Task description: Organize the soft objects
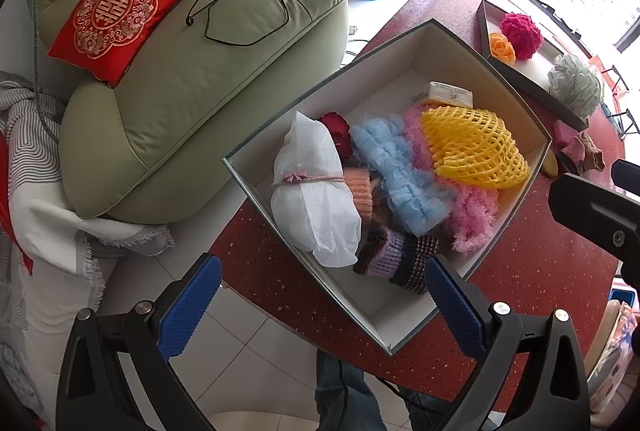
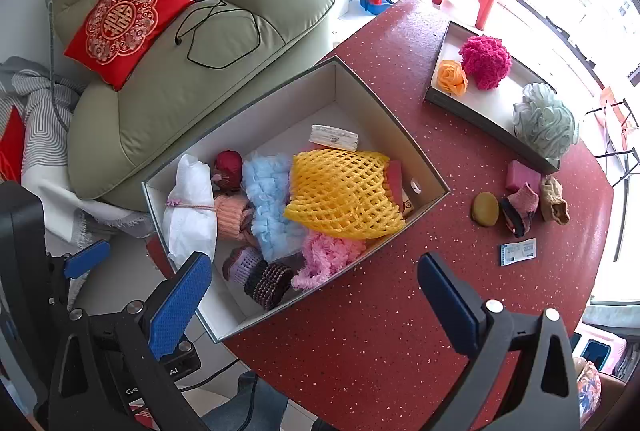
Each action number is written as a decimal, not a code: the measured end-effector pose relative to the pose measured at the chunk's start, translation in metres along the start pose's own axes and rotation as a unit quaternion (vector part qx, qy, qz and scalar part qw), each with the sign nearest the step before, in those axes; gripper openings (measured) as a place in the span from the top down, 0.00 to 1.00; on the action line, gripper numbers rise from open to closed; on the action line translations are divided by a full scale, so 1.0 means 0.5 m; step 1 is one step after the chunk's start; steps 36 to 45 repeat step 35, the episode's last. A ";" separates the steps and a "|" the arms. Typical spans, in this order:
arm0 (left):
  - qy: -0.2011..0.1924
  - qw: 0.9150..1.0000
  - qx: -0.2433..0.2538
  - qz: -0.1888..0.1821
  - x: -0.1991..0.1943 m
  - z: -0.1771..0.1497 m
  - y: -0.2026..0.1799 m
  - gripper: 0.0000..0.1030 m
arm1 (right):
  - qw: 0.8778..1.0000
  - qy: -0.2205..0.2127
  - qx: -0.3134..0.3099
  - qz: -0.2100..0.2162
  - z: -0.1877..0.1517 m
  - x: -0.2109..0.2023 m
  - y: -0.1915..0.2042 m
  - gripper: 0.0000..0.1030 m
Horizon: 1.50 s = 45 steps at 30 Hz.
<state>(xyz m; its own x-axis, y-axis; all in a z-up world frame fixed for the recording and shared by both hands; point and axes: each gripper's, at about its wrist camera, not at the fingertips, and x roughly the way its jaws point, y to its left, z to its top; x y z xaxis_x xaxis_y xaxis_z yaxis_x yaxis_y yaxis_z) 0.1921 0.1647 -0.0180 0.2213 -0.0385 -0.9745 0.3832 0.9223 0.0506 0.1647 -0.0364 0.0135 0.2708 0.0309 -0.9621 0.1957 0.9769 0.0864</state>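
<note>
Both grippers, left (image 1: 322, 305) and right (image 2: 314, 295), hover with jaws apart and empty above the box (image 2: 384, 103) of soft things, perhaps knitted cuffs nearest, on the red counter (image 2: 380, 331).

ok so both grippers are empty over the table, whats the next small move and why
Probably swing the right gripper toward the loose pieces lying on the red table right of the box, such as the yellow sponge. Both grippers are open and hold nothing, the box already holds many soft items, and these pieces lie outside it, nearer the right gripper than the left gripper.
</note>
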 end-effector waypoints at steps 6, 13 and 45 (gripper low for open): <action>0.002 1.000 -0.001 -0.001 0.002 0.000 0.001 0.01 | 1.000 0.001 -0.001 0.001 0.001 0.001 0.002 0.00; 0.003 1.000 -0.002 0.002 0.005 0.000 0.003 0.01 | 1.000 0.004 -0.003 0.000 0.005 0.004 0.006 0.00; 0.001 1.000 -0.025 -0.010 0.009 0.000 0.018 0.01 | 1.000 0.010 -0.008 0.002 0.006 0.020 0.012 0.00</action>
